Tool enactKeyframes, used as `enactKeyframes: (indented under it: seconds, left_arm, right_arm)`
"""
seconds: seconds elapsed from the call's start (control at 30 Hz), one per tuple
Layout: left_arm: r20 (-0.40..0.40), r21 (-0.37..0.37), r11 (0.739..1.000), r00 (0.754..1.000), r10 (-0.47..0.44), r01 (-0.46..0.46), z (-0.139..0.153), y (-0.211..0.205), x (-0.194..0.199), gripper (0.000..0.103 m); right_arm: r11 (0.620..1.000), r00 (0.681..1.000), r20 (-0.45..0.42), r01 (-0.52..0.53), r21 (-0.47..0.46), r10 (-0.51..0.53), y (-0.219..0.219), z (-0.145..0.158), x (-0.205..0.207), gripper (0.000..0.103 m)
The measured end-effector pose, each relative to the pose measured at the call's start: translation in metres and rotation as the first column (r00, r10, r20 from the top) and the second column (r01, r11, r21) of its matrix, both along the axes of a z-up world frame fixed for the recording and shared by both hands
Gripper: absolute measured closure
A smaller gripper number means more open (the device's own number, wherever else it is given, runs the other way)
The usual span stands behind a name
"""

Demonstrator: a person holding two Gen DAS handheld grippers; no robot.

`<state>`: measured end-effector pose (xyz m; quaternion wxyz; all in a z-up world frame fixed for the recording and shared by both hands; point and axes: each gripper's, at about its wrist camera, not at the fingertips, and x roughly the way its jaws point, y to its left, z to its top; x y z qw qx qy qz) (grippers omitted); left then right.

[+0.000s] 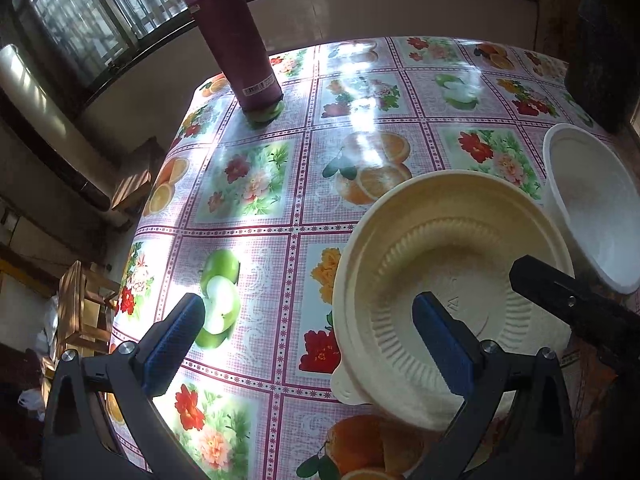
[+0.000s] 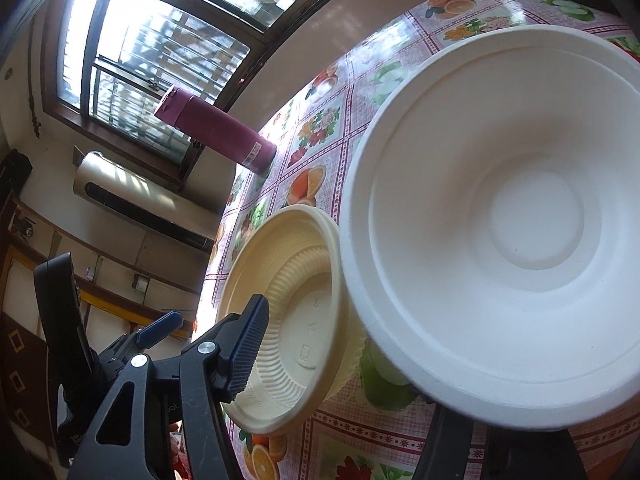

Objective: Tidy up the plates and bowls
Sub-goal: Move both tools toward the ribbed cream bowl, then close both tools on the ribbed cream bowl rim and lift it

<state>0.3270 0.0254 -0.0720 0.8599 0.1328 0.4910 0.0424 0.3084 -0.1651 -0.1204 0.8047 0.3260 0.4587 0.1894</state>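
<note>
Tongs in the left hand [image 1: 308,300] are hanging released, straddling the near-left rim of the round cream ribbed plastic bowl [image 1: 440,240], which is sitting on the fruit-print tablecloth [image 1: 260,184], nearer the camera than the tall maroon flask [image 1: 240,40]. The right tongs [image 2: 348,360] are standing half parted, the visible pad clear of the tilted white pulp bowl [image 2: 520,220], right of that flask; the other finger is hiding beneath it.

Hard daylight through window [image 1: 80,20] glares on tablecloth [image 1: 360,92]; room dim, fisheye-bent edges, sharp focus.
</note>
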Motion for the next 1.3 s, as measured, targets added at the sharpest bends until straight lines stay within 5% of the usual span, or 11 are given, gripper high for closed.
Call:
enactKeyframes:
  seconds: [0.17, 0.27, 0.33, 0.6, 1.3]
  left_arm:
    - [-0.021, -0.014, 1.000, 1.000, 0.004, -0.004, 0.000, -0.003, 0.001, 0.002]
    - [-0.043, -0.006, 1.000, 0.999, 0.003, -0.004, -0.003, -0.005, 0.003, 0.029]
    - [-0.080, -0.045, 0.999, 0.997, 0.005, -0.009, -0.006, -0.003, 0.005, 0.057]
    - [-0.136, -0.139, 0.990, 0.991, 0.004, -0.023, -0.008, 0.004, 0.004, 0.084]
    - [-0.187, -0.201, 0.979, 0.982, -0.011, -0.028, -0.003, -0.002, -0.025, 0.088]
  right_arm:
    - [1.000, 1.000, -0.002, 0.002, 0.012, -0.002, -0.002, -0.002, 0.000, 0.053]
    - [1.000, 1.000, -0.001, -0.001, 0.016, 0.001, -0.003, -0.003, 0.000, 0.063]
    - [1.000, 1.000, 0.004, 0.001, 0.018, -0.001, -0.004, -0.002, -0.001, 0.068]
    - [1.000, 1.000, 0.025, 0.005, -0.005, -0.005, -0.004, 0.001, -0.002, 0.080]
    - [0.988, 0.999, 0.043, 0.014, -0.157, -0.008, -0.001, 0.012, -0.016, 0.093]
